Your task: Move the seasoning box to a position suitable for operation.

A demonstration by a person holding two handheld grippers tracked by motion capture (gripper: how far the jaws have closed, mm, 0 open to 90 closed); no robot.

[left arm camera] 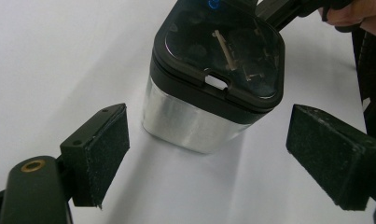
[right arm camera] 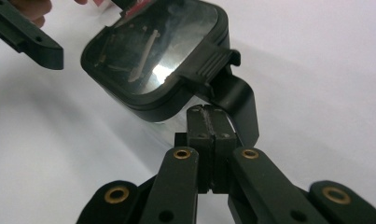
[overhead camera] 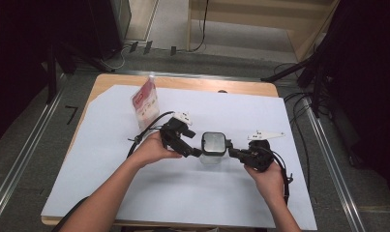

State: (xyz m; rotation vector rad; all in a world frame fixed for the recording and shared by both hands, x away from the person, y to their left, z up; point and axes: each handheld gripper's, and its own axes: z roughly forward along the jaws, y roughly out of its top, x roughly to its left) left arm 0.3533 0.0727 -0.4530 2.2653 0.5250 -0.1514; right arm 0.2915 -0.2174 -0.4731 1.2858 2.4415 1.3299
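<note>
Left gripper gapes wide just beside the lidded container mid-sheet, right gripper pinched together at its handle on the far side, so an uneven squeeze could tip it over.

One clear square container stands on the tabletop, and it wears one black lid with one latch tab on its side. One red-and-white packet stands farther back. One white sheet covers most of the tabletop. Two claws work here: one left claw, with two padded fingers, and one right claw. Two hands hold them, one left hand and one right hand. Two white plates ride on the claws, one each. Several thin pale sticks show through the lid; their exact number cannot be told.
</note>
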